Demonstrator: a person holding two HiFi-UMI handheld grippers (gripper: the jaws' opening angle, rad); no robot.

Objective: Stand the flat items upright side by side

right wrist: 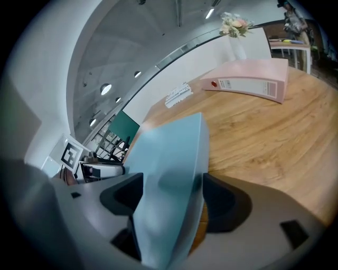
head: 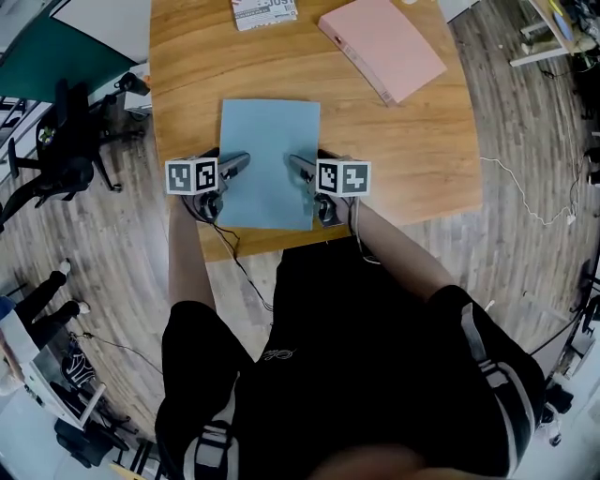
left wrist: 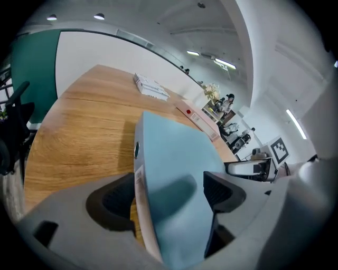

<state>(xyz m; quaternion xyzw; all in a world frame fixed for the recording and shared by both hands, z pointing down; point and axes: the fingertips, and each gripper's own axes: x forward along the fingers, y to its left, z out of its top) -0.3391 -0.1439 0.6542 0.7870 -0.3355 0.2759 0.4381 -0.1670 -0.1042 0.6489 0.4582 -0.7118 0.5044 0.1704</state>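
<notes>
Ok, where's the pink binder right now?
In the head view the pink binder lies flat at the far right of the table, just right of the white printed booklet and beyond the blue folder nearest the person.

The binder (head: 269,159) lies flat on the worktop (head: 412,141), at its near edge. Its left edge sits between the jaws of the left tool (head: 230,173), its right edge between those of the right tool (head: 307,178). A second binder (head: 382,45) lies at far right. A booklet (head: 264,11) lies far centre, left of it.
</notes>
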